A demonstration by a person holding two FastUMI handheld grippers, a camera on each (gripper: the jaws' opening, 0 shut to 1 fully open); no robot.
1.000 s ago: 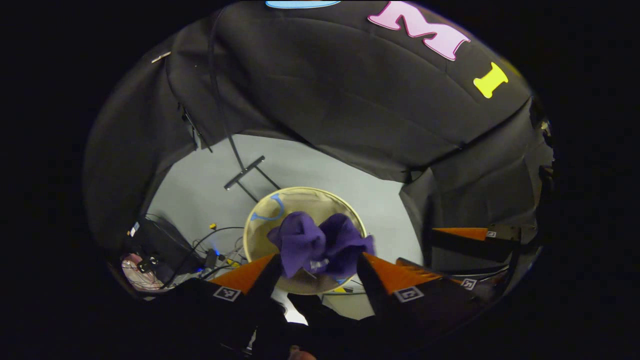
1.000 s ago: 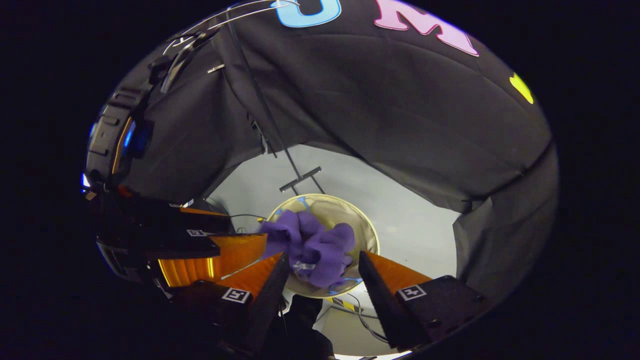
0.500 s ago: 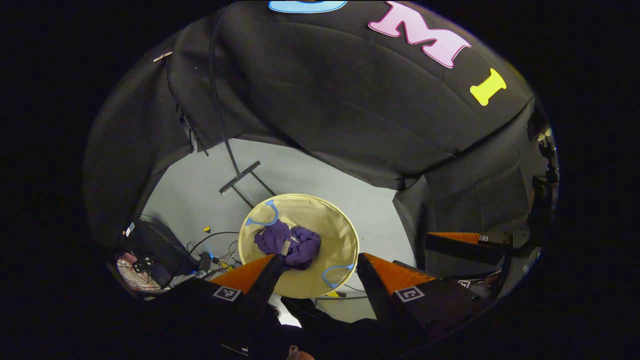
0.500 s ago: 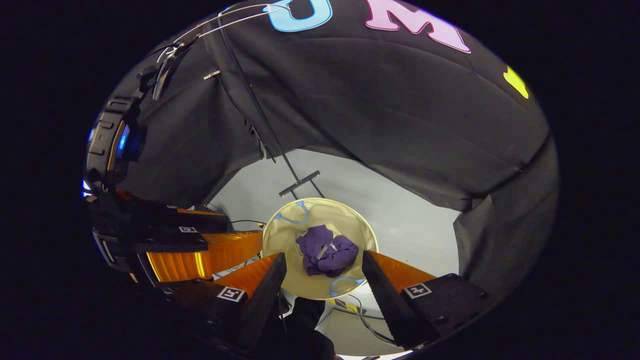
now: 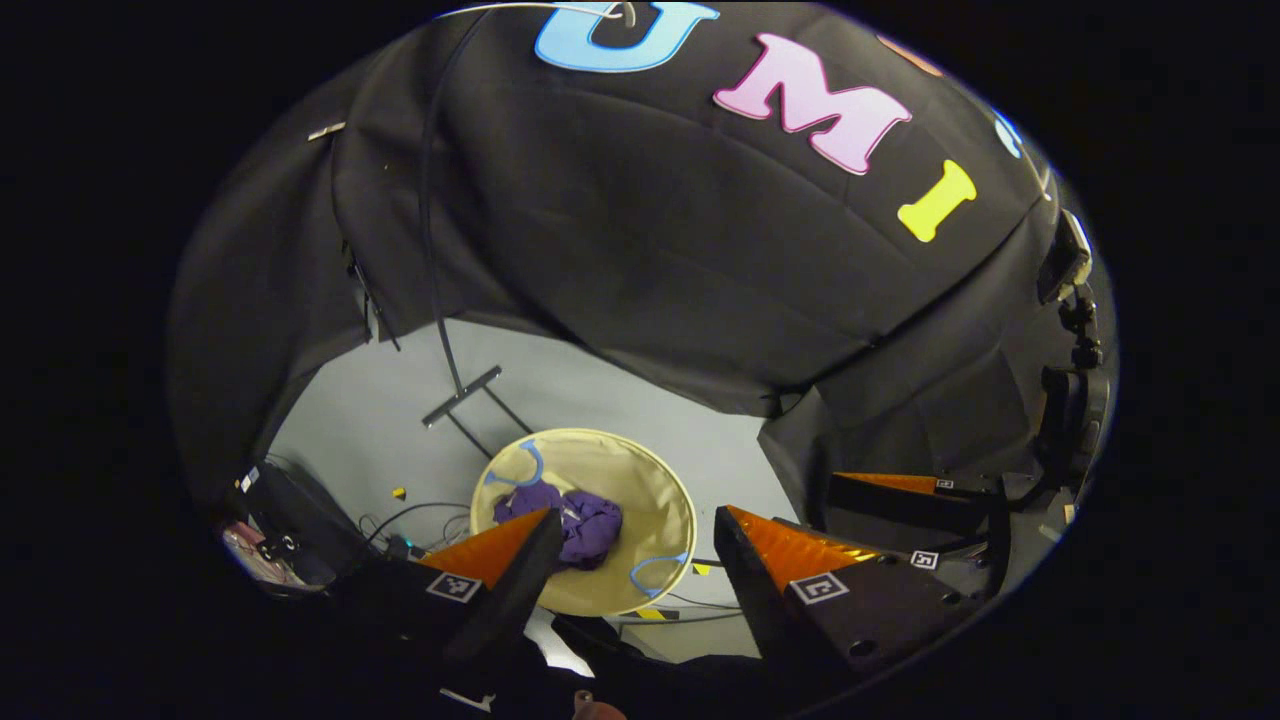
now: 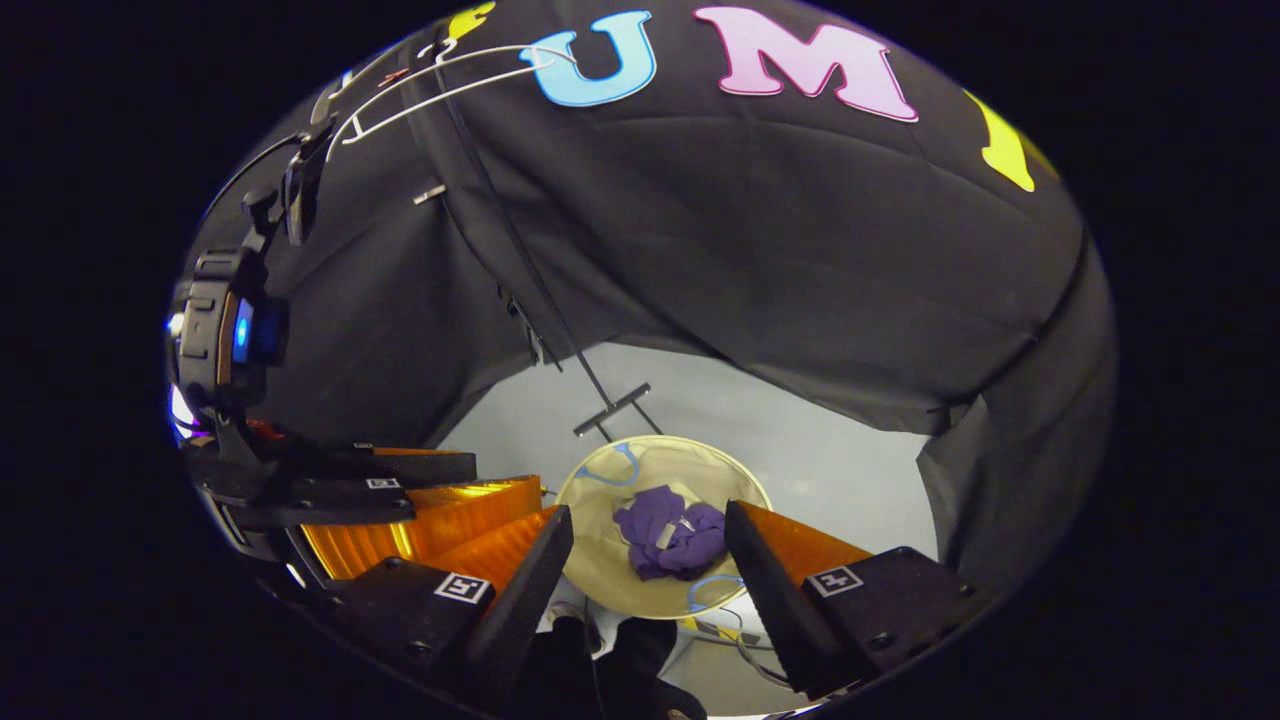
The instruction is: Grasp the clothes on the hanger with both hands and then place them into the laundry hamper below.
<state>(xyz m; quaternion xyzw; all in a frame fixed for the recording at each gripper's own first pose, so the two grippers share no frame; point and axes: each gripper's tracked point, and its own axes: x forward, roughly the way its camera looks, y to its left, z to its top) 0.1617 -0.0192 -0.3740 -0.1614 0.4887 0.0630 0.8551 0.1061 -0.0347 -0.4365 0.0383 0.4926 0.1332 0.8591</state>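
Observation:
A crumpled purple garment (image 5: 575,520) (image 6: 672,530) lies at the bottom of the round cream laundry hamper (image 5: 650,480) (image 6: 610,560) with blue handles, on the grey floor. My left gripper (image 5: 638,520) hangs high above the hamper, open, with nothing between its orange fingers. My right gripper (image 6: 648,518) is also open and empty above the hamper. The bare white wire hanger (image 6: 450,80) hangs at the upper left of the right gripper view. The left gripper's orange fingers (image 6: 420,510) show at the left of that view, and the right gripper's fingers (image 5: 900,485) at the right of the left gripper view.
A thin black stand pole (image 5: 440,330) (image 6: 540,290) rises from a cross foot (image 5: 462,395) (image 6: 612,410) just behind the hamper. Cables and equipment (image 5: 300,530) lie on the floor at the left. Black cloth walls close in behind and on the right.
The purple garment dropped from between the grippers into the hamper. Both grippers have since risen, so the hamper looks smaller and lower.

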